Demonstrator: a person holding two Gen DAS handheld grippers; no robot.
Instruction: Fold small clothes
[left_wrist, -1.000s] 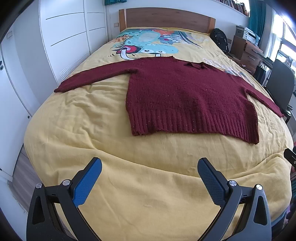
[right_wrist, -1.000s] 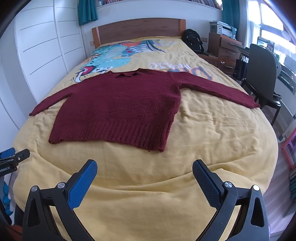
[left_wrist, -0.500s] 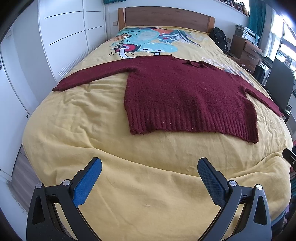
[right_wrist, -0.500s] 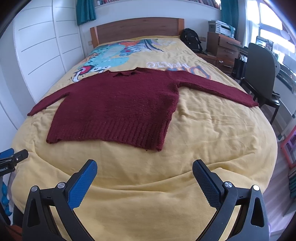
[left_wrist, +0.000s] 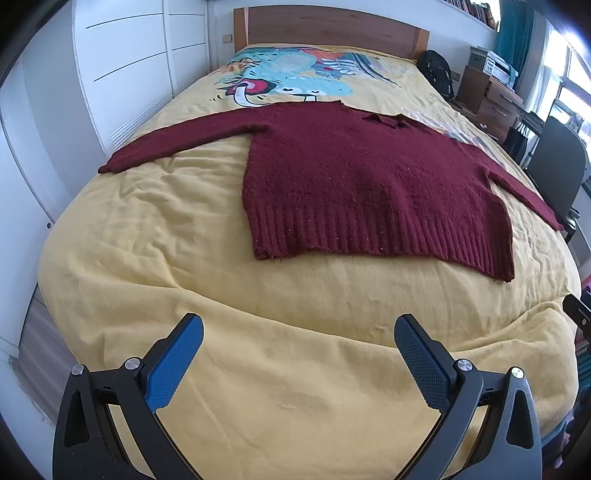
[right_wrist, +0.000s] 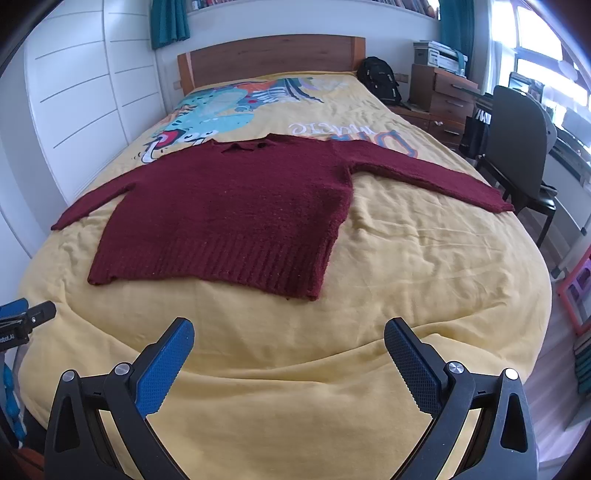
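Both tongs (left_wrist: 298, 338) (right_wrist: 289, 341) agape, sweater (left_wrist: 369, 184) (right_wrist: 236, 210) beyond — untouched

I see the sweater (right_wrist: 236, 210) flat on the bed (right_wrist: 424, 266), sleeves out to both sides, collar toward the headboard (right_wrist: 273, 57). My left tongs (left_wrist: 298, 363) and right tongs (right_wrist: 289, 362) hover before its hem; a chair (right_wrist: 517, 144) stands right of the bed.

ahead of me a bed (right_wrist: 406, 258) under a yellow printed cover meets a wooden headboard (right_wrist: 273, 55). white wardrobe doors (left_wrist: 125, 74) line the left wall. right of it stand a dark chair (right_wrist: 517, 147), wooden drawers (right_wrist: 443, 96), bright windows (right_wrist: 546, 66) and teal curtains (right_wrist: 168, 20).
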